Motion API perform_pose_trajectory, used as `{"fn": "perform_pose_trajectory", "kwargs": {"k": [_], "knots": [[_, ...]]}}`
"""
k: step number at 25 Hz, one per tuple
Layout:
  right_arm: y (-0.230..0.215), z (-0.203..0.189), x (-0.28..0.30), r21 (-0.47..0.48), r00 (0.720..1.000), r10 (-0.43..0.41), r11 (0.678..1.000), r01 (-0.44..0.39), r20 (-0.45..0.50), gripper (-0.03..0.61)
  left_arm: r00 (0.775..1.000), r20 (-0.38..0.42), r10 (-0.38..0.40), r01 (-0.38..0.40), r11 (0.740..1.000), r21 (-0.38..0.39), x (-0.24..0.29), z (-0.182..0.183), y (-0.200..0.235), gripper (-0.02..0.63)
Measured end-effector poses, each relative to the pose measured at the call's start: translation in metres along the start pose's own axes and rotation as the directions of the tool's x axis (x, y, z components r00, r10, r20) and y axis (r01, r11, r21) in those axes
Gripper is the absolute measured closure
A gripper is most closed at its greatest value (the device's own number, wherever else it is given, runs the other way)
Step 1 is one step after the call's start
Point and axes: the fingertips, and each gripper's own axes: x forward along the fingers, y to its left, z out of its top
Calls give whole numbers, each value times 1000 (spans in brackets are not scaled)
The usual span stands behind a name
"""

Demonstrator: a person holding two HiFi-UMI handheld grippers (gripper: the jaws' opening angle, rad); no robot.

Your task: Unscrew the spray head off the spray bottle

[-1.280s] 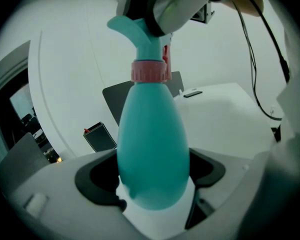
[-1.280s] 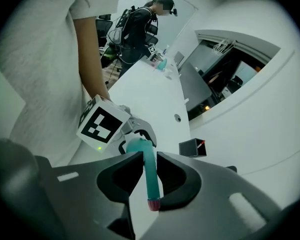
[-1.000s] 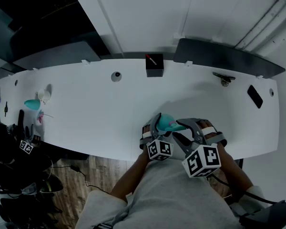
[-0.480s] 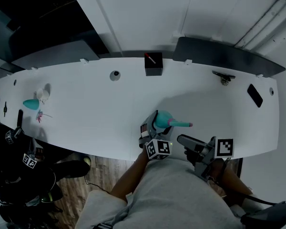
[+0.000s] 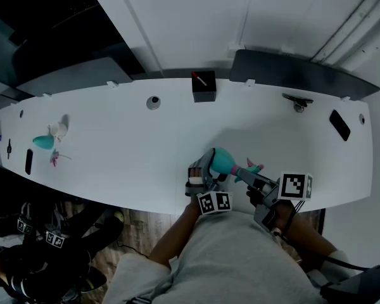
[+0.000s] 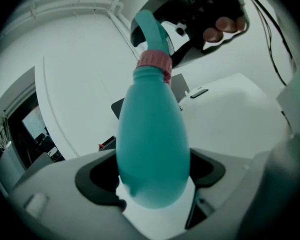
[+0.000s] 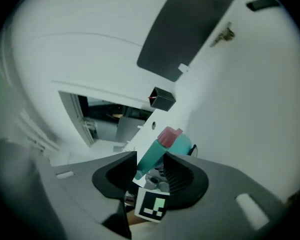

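Tongs hold both parts: left tongs [image 6: 151, 176], spread wide, clamp the teal spray bottle [image 6: 150, 129]. Right tongs [image 7: 151, 171], just closing, pinch the spray head [image 7: 152, 156].

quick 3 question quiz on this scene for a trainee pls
1. True or false: the spray head is already off the spray bottle.
2. The left hand-held gripper holds: A the spray bottle, B the spray head, C nothing?
3. What colour is the collar under the head?
Key: 1 false. 2 A. 3 pink. The right hand-held gripper, its jaws just closing, clamps the spray head.
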Motion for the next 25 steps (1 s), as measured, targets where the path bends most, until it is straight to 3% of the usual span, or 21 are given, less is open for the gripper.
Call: {"fn": "perform_pose_trajectory", "kwargs": {"k": [2, 3, 4, 5, 6, 8, 10, 12, 14, 16, 18, 25], "knots": [[4, -2, 5, -198, 998, -28, 980, 16, -56, 414, 1000, -13, -5, 5, 1000, 2, 3, -4, -1, 213], [2, -3, 7, -313, 994, -60, 949, 30, -87, 416, 1000, -22, -9, 9, 1000, 1, 4, -6, -1, 213], [1, -5, 9, -435, 988, -105, 899, 45, -116, 420, 999, -33, -13, 13, 1000, -2, 4, -8, -2, 213], [-1, -6, 9, -558, 977, -162, 828, 60, -136, 422, 999, -44, -18, 18, 1000, -3, 4, -10, -2, 213], [-3, -7, 9, -676, 963, -227, 734, 72, -144, 425, 998, -53, -23, 23, 1000, -5, 4, -12, -3, 213], [-4, -7, 9, -863, 929, -350, 500, 78, -119, 441, 998, -61, -32, 31, 999, -14, 3, -14, -4, 213], [-1, -5, 11, -959, 904, -423, 276, 65, -60, 471, 997, -63, -37, 35, 999, -33, 4, -16, -4, 213], [1, 0, 13, -993, 888, -460, 104, 64, 9, 480, 997, -62, -39, 36, 998, -53, 5, -15, -3, 213], [2, 6, 13, -998, 875, -480, -17, 65, 66, 488, 997, -57, -44, 39, 996, -75, 5, -14, -2, 213], [4, 8, 13, -996, 870, -486, -79, 51, 83, 489, 997, -48, -52, 47, 994, -101, 4, -13, -2, 213], [6, 5, 14, -994, 873, -482, -110, 22, 73, 489, 998, -39, -57, 52, 991, -120, 4, -13, -2, 213], [10, 0, 14, -987, 883, -468, -155, -31, 46, 489, 997, -21, -73, 69, 986, -151, 3, -12, -4, 215]]}}
